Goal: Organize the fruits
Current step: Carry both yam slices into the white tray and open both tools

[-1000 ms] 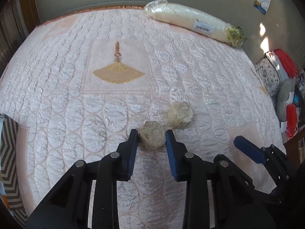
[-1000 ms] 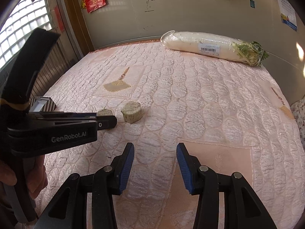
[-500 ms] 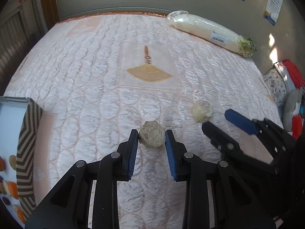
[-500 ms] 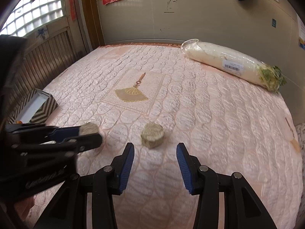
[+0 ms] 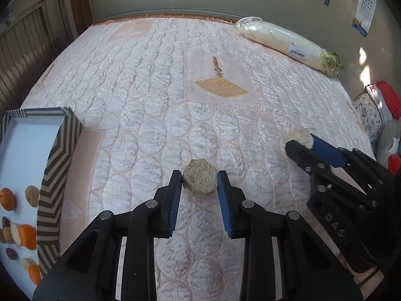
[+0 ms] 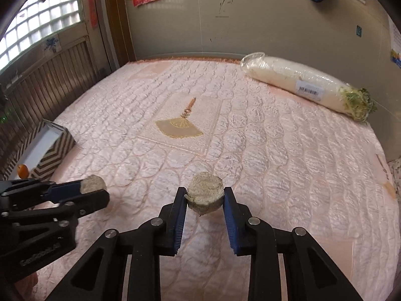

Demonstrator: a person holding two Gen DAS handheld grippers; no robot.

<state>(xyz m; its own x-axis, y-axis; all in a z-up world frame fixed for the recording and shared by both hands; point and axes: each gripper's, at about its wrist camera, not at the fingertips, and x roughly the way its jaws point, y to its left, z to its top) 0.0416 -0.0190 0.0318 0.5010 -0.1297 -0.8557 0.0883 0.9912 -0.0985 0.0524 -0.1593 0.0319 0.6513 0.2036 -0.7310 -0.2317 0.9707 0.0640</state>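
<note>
Fruits in this scene are two rough, greyish-tan lumps with flat, faceted sides and a dull, grainy skin. One lump (image 5: 199,181) sits clamped between the blue pads of the left gripper (image 5: 199,188), raised over the pink quilted bed cover (image 5: 150,100). The other lump (image 6: 206,193), paler on top and darker beneath, is pinched between the pads of the right gripper (image 6: 205,200), whose jaws have just been closing on it; it too hangs just above the quilt. To the left lies a striped box (image 5: 57,170) with a white floor, holding orange fruit (image 5: 7,199), orange wedges and small dark pieces. An embroidered golden fan (image 5: 220,89) marks the middle of the cover. At the far edge, against the wall, rests a long white radish (image 6: 300,82) wrapped in clear film with a barcode label.
</note>
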